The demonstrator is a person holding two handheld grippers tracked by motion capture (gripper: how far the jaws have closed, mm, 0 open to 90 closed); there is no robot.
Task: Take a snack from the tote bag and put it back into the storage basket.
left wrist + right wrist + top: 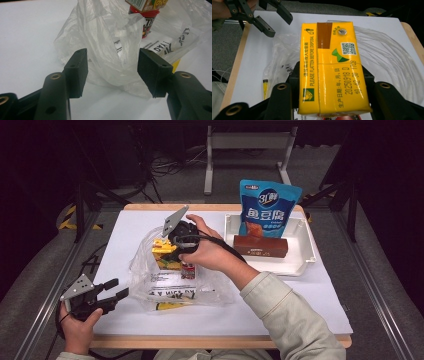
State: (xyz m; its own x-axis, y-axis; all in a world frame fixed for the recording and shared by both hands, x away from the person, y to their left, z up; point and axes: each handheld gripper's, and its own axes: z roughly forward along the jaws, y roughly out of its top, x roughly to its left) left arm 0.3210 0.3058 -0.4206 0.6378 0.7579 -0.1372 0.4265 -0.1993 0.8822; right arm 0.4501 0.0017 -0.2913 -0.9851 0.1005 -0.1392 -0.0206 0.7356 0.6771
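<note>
Yellow carton (332, 67) is clamped between the jaws of the right gripper (175, 242), held above the clear plastic bag (175, 280) at table centre. Left gripper (112, 292), at the bag's 9 o'clock, is held agape, gripping nothing.

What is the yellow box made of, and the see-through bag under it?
The yellow box in the right claw looks like coated cardboard, a drink carton: flat printed faces, folded seams, a glossy sheen and a round foil straw hole. The bag looks like thin, soft plastic: it is clear, crinkled and shiny, and you can see things through it.
</note>
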